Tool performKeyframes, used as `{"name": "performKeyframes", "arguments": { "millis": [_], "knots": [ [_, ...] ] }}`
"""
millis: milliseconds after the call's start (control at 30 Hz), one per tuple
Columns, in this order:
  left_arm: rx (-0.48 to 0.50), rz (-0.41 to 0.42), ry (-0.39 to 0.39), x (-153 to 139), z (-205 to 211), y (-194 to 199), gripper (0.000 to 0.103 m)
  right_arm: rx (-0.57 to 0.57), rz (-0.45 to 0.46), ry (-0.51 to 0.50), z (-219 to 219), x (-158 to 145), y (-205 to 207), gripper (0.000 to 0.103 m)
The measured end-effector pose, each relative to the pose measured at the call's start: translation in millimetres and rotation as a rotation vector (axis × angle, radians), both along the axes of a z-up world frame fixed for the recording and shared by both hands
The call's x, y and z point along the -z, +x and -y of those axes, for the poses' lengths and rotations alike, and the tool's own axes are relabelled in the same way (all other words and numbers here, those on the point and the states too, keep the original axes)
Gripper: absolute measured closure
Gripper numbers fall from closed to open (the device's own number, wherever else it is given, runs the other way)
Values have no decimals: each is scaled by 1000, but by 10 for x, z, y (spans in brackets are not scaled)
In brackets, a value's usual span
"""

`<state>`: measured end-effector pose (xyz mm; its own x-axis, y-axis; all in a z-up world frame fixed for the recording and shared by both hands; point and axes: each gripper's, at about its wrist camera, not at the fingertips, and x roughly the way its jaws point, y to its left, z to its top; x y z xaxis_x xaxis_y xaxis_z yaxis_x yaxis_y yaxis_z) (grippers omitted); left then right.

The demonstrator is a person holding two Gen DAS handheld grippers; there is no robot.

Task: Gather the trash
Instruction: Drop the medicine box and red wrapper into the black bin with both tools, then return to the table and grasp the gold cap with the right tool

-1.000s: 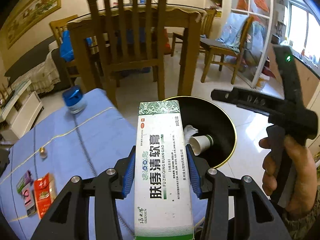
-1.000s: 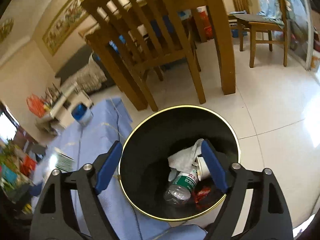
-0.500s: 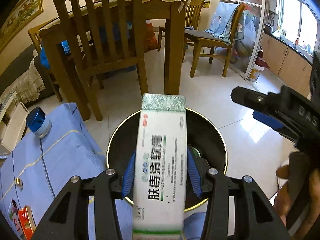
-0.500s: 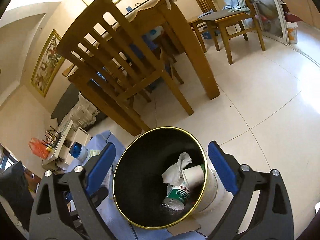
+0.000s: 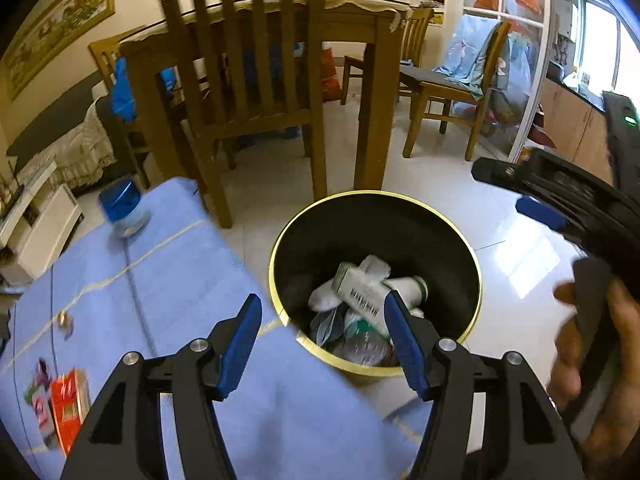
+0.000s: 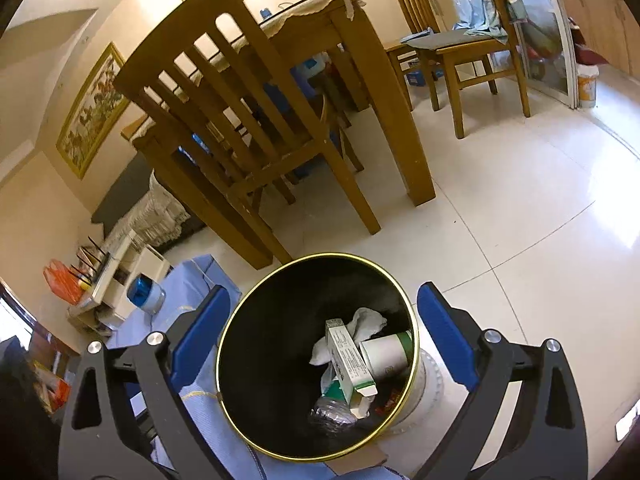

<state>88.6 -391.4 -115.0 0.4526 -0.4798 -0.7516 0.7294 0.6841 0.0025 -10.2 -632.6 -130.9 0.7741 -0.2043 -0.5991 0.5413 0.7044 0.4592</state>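
Ointment box (image 5: 360,294): long white carton w/ green end flap and a barcode on one face. Lies tilted inside the trash bin (image 5: 276,280), on top of other rubbish, leaning on a paper cup (image 6: 386,354) and crumpled white tissue (image 6: 368,320); one end flap open in right wrist view. A clear plastic bottle (image 6: 330,414) sits beneath it, label only partly readable.

Bin: black interior, gold rim, standing on the floor just beside the blue-covered table (image 5: 160,280).

Left hand-held gripper (image 5: 322,342): jaws opening, nothing between the pads; box is free of them. Right hand-held gripper (image 6: 322,340): jaws wide apart, empty, framing the bin from above.

Hard to make out: red packets (image 5: 70,402) at near left of table are blurred and cut by frame edge; blue-lidded jar (image 5: 122,208) at far table edge smeared. Bin's lower contents dark, not identifiable.
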Motion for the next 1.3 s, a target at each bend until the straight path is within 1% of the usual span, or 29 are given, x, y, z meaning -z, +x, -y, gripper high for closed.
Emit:
{"name": "performKeyframes", "arguments": {
  "millis": [100, 167, 267, 333, 400, 500, 600, 633, 667, 700, 733, 833, 900, 933, 967, 1000, 1033, 1067, 1100, 1167, 1233, 1300],
  "knots": [
    [-23, -5, -18, -28, -353, -79, 42, -23, -35, -48, -112, -7, 107, 10],
    [-42, 1, -38, -82, -570, -124, 40, -47, -71, -129, -278, -48, 201, 10],
    [-97, 49, -42, -149, -927, -174, 35, -137, -59, -287, -698, -201, 343, 10],
    [-144, 81, -37, -175, -1165, -186, 24, -196, -65, -367, -959, -245, 441, 9],
    [-200, 107, -25, -174, -1442, -179, 17, -290, -69, -436, -1298, -256, 572, 7],
    [-288, 130, 5, -111, -1875, -123, 14, -386, -98, -507, -1666, -201, 731, 6],
    [-399, 122, 15, -2, -2418, -8, 9, -486, -118, -511, -1943, -124, 872, 6],
    [-422, 119, 13, 18, -2534, 14, 7, -519, -118, -505, -2032, -99, 904, 6],
    [-464, 110, 8, 56, -2753, 54, 7, -559, -117, -491, -2134, -80, 949, 6],
    [-491, 101, 1, 78, -2896, 87, 7, -602, -123, -470, -2253, -44, 1009, 6],
    [-526, 83, -12, 107, -3090, 141, 7, -621, -129, -457, -2317, -26, 1043, 6],
    [-580, 59, -51, 117, -3426, 188, 7, -724, -144, -368, -2644, 34, 1210, 8],
    [-607, 58, -73, 109, -3594, 209, 7, -778, -151, -315, -2883, 22, 1415, 13],
    [-614, 56, -84, 112, -3655, 204, 7, -790, -157, -300, -2955, 14, 1500, 18],
    [-617, 49, -95, 120, -3699, 213, 7, -807, -173, -270, -3094, -11, 1690, 24],
    [-618, 40, -102, 134, -3729, 226, 7, -818, -181, -256, -3193, -32, 1814, 27],
    [-619, 30, -106, 146, -3761, 231, 7, -826, -188, -256, -3277, -50, 1912, 33],
    [-620, 13, -116, 161, -3800, 255, 7, -841, -204, -277, -3452, -61, 2101, 36],
    [-620, 0, -129, 165, -3817, 263, 7, -851, -215, -291, -3545, -53, 2198, 37],
    [-617, -13, -162, 147, -3883, 268, 7, -884, -252, -283, -3765, 15, 2463, 53],
    [-619, 1, -166, 124, -3896, 230, 7, -874, -282, -269, -3873, 66, 2652, 56],
    [-619, 16, -165, 102, -3929, 210, 7, -833, -308, -271, -3946, 92, 2833, 56]
  ]
}}
